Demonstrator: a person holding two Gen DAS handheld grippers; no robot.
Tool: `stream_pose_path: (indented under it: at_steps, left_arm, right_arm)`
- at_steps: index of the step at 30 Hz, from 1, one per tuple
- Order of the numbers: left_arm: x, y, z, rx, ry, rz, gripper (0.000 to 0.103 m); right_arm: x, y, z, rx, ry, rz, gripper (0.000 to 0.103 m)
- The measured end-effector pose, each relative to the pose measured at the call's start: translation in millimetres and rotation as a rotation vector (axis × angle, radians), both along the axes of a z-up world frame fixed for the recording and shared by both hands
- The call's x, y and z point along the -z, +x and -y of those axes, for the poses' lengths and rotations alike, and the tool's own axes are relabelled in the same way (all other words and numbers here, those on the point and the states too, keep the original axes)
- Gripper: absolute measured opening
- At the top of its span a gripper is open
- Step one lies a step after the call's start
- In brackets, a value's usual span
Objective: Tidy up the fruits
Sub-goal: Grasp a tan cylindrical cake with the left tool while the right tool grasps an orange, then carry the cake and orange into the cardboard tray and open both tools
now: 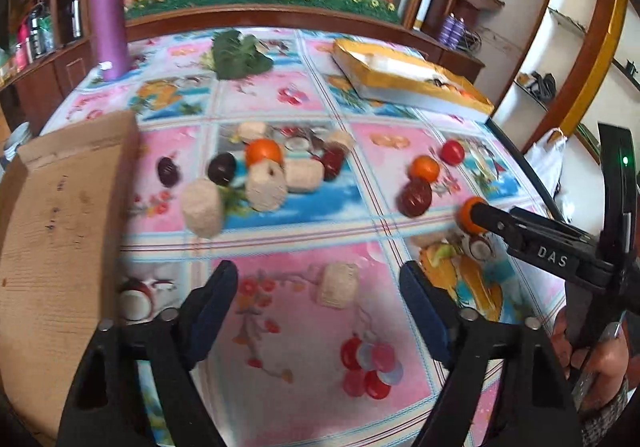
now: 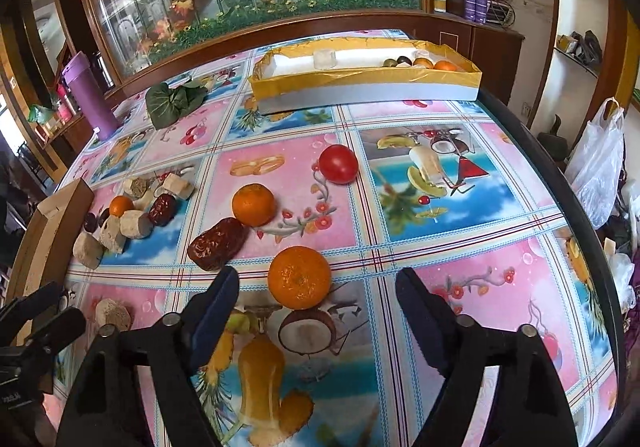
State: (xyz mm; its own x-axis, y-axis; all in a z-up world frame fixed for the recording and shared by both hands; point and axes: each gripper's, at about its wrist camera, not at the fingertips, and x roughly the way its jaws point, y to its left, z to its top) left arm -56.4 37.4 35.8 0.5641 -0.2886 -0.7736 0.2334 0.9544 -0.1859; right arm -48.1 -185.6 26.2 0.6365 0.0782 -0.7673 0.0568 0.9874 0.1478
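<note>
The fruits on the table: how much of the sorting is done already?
Done: a few fruits already lie in the yellow-edged box. In hand: nothing is held; the right hand-held gripper stands open just before the nearest orange. Left: another orange, a tomato, a red date and a mixed pile beside the cardboard box.

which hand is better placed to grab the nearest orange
Right. The right gripper is open with the orange just ahead between its fingertips; the left gripper faces a beige block instead.
</note>
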Motion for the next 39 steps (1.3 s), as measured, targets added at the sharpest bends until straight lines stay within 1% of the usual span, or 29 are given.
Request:
stream_pose_path:
  at_steps: [1,3,6,7,8,9,10,11,12,14,17,21,25,28,30,32,35,37,39]
  left_arm:
    - [2.7,1.1,1.7,0.006,-0.003,-0.012,0.071]
    - [8.2,2.8,4.3,0.020,-0.007,-0.034,0.065]
    - [15.0,3.7,7.5,0.031,-0.001,-0.056,0.059]
    - [17.6,4.3,8.6,0.037,0.000,-0.066,0.052]
    - [20.0,4.4,9.7,0.043,-0.001,-0.075,0.047]
    - [20.9,4.0,11.4,0.040,0.012,-0.067,0.042]
    - [20.6,3.3,12.6,0.039,0.026,-0.058,0.030]
    - [21.2,3.2,13.4,0.041,0.032,-0.059,0.023]
    - [21.3,2.9,13.0,0.039,0.032,-0.055,0.021]
    - [21.1,2.3,10.6,0.033,0.019,-0.056,0.021]
    - [14.7,-4.2,3.4,0.015,0.002,-0.038,0.021]
    - [-7.3,-14.7,-12.9,-0.011,-0.031,0.010,0.022]
    - [-33.8,-26.2,-39.9,-0.046,-0.085,0.056,0.022]
    - [-55.4,-35.5,-70.5,-0.085,-0.135,0.092,0.022]
    - [-69.2,-40.2,-93.8,-0.122,-0.145,0.119,0.022]
    - [-82.6,-40.6,-118.8,-0.158,-0.139,0.138,0.022]
    - [-98.9,-33.0,-151.5,-0.210,-0.096,0.152,0.022]
    - [-105.8,-17.9,-172.4,-0.241,-0.046,0.158,0.022]
    - [-104.1,1.4,-188.9,-0.270,0.000,0.141,0.022]
  right_arm:
    - [1.5,1.5,-0.6,-0.007,0.000,-0.006,0.078]
    - [4.5,5.6,-3.2,-0.019,-0.006,-0.016,0.076]
    - [9.3,12.3,-7.0,-0.034,-0.008,-0.033,0.073]
    - [11.2,14.2,-8.0,-0.037,-0.008,-0.037,0.071]
    - [13.0,15.8,-8.9,-0.041,-0.007,-0.042,0.065]
    - [14.8,17.4,-9.9,-0.045,-0.007,-0.048,0.061]
    - [16.0,18.7,-11.2,-0.045,-0.011,-0.052,0.060]
    - [15.6,18.5,-12.1,-0.046,-0.021,-0.045,0.053]
    - [15.7,18.8,-12.8,-0.051,-0.021,-0.044,0.044]
    - [16.0,18.9,-14.3,-0.051,-0.035,-0.042,0.039]
    - [13.6,16.1,-14.4,-0.050,-0.034,-0.036,0.038]
    - [-0.3,4.0,-17.4,-0.054,-0.030,0.001,0.038]
    - [-24.2,-11.0,-32.8,-0.087,-0.037,0.053,0.038]
    - [-48.9,-23.8,-54.3,-0.135,-0.050,0.107,0.038]
    - [-66.7,-30.9,-72.3,-0.183,-0.051,0.142,0.038]
    - [-84.5,-36.0,-93.0,-0.238,-0.049,0.172,0.038]
    - [-111.8,-36.0,-129.1,-0.341,-0.014,0.195,0.038]
    - [-124.3,-29.9,-154.4,-0.412,0.023,0.190,0.038]
    - [-129.8,-18.5,-181.8,-0.476,0.052,0.178,0.038]
